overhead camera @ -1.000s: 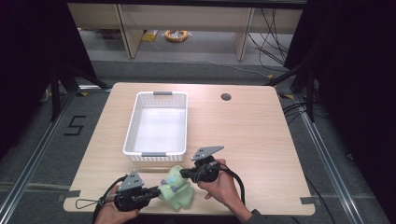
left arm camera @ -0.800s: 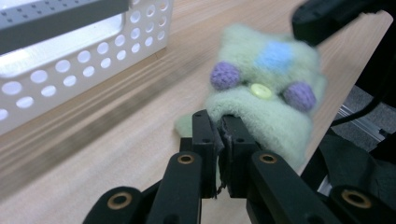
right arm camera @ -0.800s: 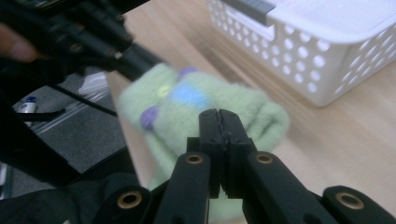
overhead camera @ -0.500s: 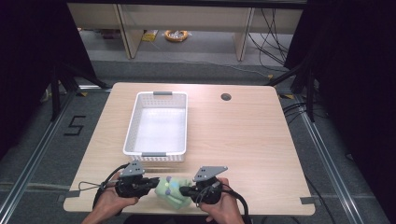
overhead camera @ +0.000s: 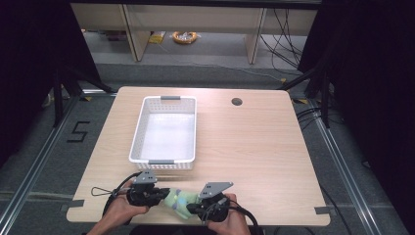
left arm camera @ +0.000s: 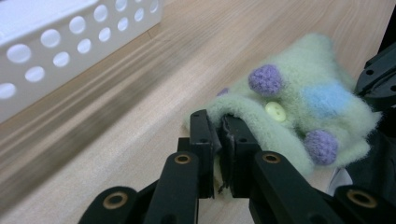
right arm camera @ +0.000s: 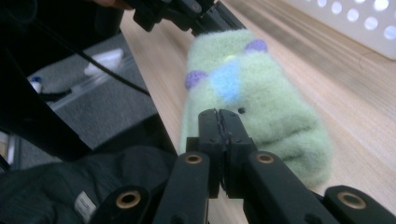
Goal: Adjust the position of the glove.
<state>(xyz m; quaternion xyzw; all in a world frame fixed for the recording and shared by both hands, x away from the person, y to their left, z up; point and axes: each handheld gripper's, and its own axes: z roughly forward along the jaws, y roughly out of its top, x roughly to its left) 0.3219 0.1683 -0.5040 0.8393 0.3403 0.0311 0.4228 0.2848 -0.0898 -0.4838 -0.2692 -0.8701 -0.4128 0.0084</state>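
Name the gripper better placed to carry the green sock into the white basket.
Left, probably. The left gripper is shut on the sock end nearest the basket; the right gripper, shut on the other end, sits farther off near the table edge.

Wooden table (overhead camera: 254,147) bears white basket (overhead camera: 166,129) and green sock (overhead camera: 178,201)

The basket (left arm camera: 70,42) is cut off at the top left edge of the left gripper view. The left gripper (left arm camera: 219,140) hides part of the green sock (left arm camera: 299,107) edge.
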